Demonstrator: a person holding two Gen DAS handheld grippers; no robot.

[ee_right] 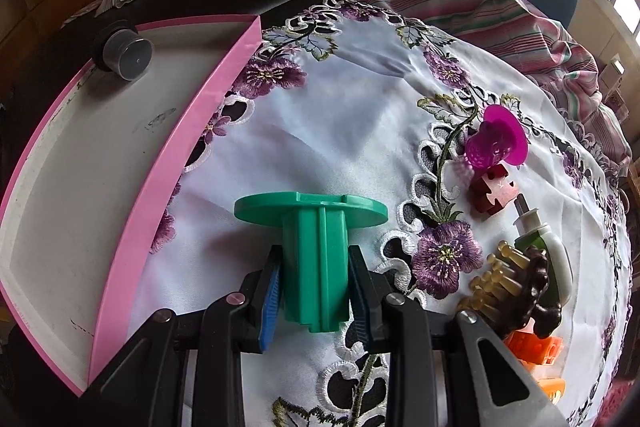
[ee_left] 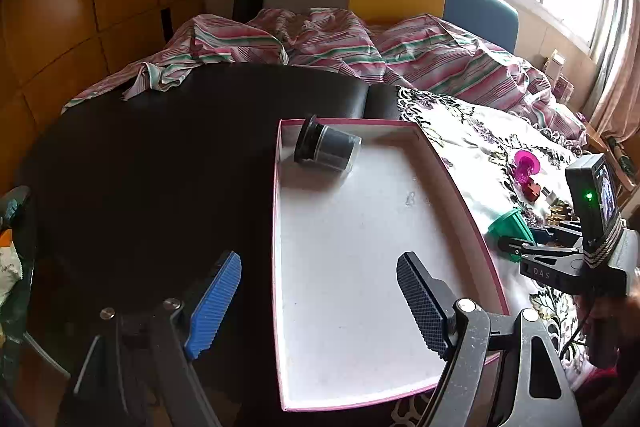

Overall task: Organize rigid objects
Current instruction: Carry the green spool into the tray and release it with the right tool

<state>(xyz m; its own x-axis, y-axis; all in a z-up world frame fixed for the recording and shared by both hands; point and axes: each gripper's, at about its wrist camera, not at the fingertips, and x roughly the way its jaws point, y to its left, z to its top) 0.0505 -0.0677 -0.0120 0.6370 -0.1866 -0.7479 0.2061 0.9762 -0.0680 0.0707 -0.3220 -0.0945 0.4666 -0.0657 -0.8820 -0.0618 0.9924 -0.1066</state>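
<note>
My right gripper (ee_right: 314,291) is shut on a green plastic spool (ee_right: 314,251), held over the embroidered white cloth (ee_right: 340,115); the spool also shows in the left wrist view (ee_left: 510,227). My left gripper (ee_left: 320,299) is open and empty over the near part of the pink-rimmed white tray (ee_left: 360,267). A dark jar with a black lid (ee_left: 326,149) lies on its side in the tray's far corner; it also shows in the right wrist view (ee_right: 124,53), as does the tray (ee_right: 176,163).
On the cloth to the right lie a magenta strainer cup (ee_right: 498,141), a red-brown puzzle block (ee_right: 494,193), a small bottle (ee_right: 548,255), a dark brush (ee_right: 516,287) and orange pieces (ee_right: 536,349). A black tabletop (ee_left: 160,167) lies left of the tray. Striped bedding (ee_left: 360,43) lies behind.
</note>
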